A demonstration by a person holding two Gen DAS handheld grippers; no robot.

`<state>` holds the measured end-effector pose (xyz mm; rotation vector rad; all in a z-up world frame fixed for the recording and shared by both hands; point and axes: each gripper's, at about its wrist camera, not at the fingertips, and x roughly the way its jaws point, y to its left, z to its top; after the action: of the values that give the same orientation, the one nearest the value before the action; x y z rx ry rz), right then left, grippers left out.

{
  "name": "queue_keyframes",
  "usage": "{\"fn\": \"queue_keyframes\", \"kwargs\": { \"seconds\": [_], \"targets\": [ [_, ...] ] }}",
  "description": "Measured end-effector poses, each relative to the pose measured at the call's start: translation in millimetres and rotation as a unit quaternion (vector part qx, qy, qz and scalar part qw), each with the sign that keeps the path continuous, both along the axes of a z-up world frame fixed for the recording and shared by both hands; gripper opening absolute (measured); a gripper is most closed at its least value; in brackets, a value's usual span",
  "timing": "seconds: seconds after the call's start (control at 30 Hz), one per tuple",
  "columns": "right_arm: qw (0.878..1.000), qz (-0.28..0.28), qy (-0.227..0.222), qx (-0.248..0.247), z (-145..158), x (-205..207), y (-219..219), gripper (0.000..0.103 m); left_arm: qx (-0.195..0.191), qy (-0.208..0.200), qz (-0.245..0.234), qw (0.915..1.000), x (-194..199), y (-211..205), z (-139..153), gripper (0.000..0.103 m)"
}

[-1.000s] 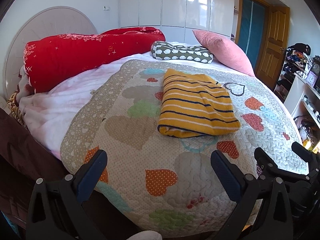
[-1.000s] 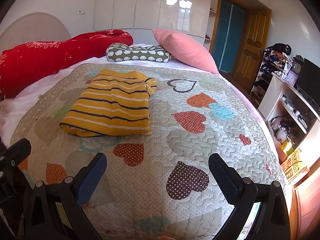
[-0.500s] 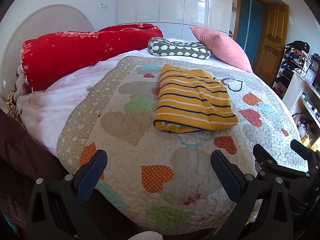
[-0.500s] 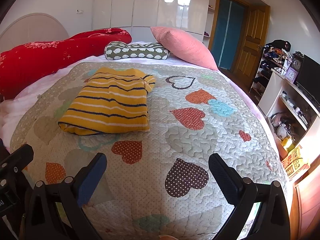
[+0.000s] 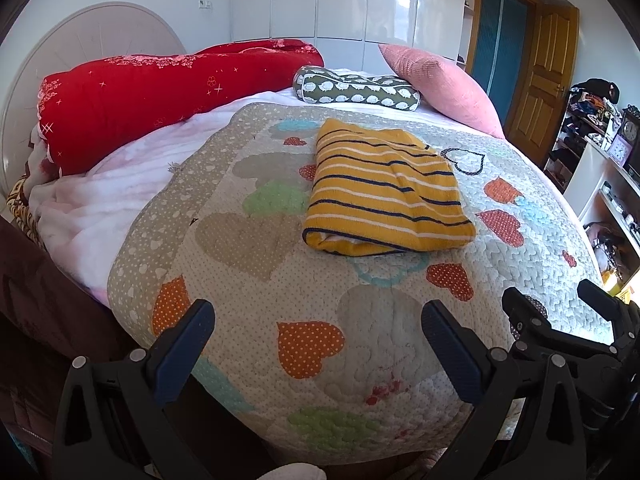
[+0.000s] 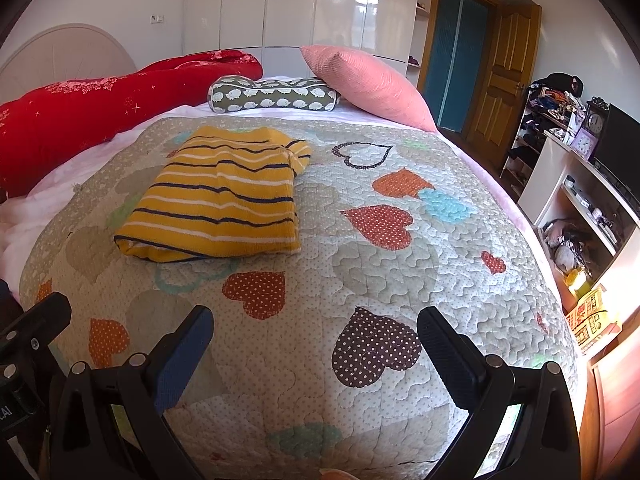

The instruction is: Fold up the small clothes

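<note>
A yellow garment with navy and white stripes [image 5: 386, 192] lies folded into a flat rectangle on the heart-patterned quilt [image 5: 256, 280]; it also shows in the right wrist view [image 6: 220, 200]. My left gripper [image 5: 318, 320] is open and empty, held back over the near edge of the quilt, well short of the garment. My right gripper [image 6: 314, 318] is open and empty too, near the front edge and to the right of the garment. The right gripper's fingers also show at the left wrist view's right edge [image 5: 560, 320].
A red rolled duvet [image 5: 160, 92], a green patterned bolster [image 5: 356, 88] and a pink pillow [image 5: 440, 80] lie at the bed's far side. A white shelf unit with clutter [image 6: 580, 208] stands to the right, a wooden door [image 6: 504, 76] beyond.
Both grippers have drawn back a little from the bed; the folded garment sits slightly farther off in both views. It has not moved on the quilt. Both grippers stay open.
</note>
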<state>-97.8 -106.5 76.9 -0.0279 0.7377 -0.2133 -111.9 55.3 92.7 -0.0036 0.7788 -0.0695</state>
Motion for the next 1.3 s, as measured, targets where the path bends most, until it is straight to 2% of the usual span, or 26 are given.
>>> {"fn": "queue_keyframes", "kwargs": {
  "seconds": [0.93,1.3],
  "targets": [
    [1.0,0.007,0.01,0.006,-6.4,1.3,0.5,0.102,-0.006,0.016,-0.003,0.9998,1.8,-1.9,-7.4,0.103],
    [1.0,0.026,-0.015,0.002,-1.1,-4.2,3.9,0.102,-0.01,0.009,0.0,0.9999,0.9,-0.7,-7.0,0.103]
  ]
}}
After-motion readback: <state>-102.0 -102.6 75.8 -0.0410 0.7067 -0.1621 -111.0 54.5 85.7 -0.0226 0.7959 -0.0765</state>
